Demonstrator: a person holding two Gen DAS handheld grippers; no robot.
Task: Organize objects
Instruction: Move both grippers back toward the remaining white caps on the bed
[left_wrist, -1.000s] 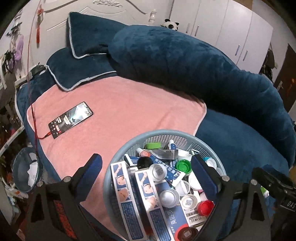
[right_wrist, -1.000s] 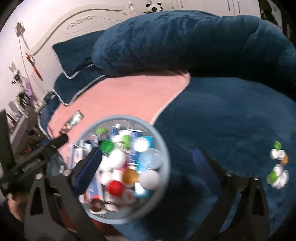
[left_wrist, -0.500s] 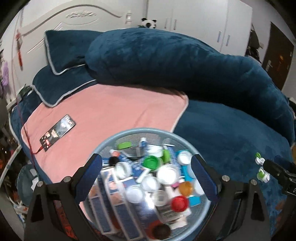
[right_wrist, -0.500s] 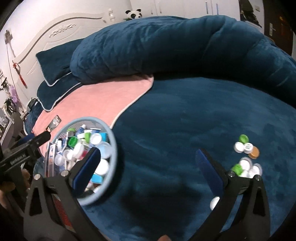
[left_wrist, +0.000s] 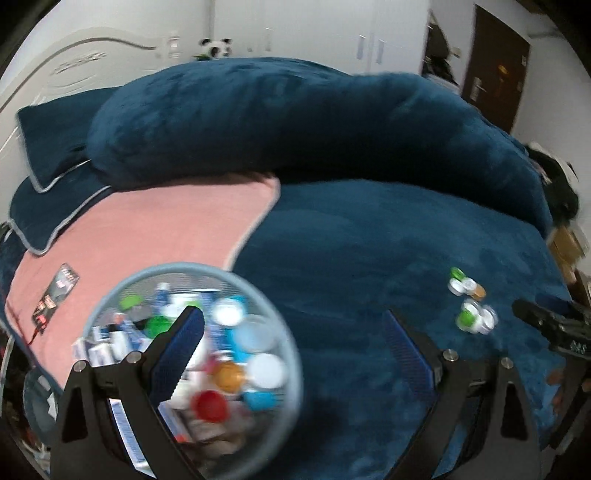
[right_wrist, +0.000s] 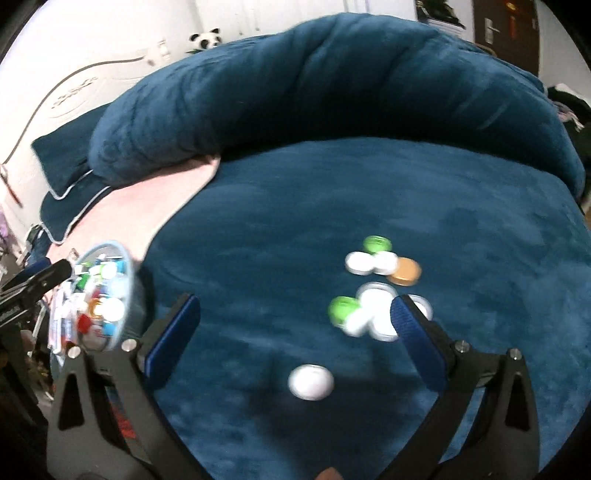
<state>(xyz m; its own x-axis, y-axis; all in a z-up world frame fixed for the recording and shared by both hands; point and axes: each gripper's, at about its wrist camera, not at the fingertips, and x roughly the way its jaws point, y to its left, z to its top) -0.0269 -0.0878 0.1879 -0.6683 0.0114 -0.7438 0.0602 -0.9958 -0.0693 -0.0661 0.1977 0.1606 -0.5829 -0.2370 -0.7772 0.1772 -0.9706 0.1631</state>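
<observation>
Right gripper (right_wrist: 295, 321), fingers wide apart and empty; white cap (right_wrist: 311, 382) between them, seemingly light, rigid, slippery: grip across its rim.

left gripper (left_wrist: 291, 332) wide apart | basket (left_wrist: 280, 321) lower left (full) | caps (left_wrist: 471, 302) on blanket

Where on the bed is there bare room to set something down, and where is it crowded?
Free: the blue blanket between the basket and the cluster of caps, and the stretch from there back to the big cushion. The pink towel is bare past the phone. Crowded: around the caps, and the lone white cap nearest the right hand-held gripper.
</observation>
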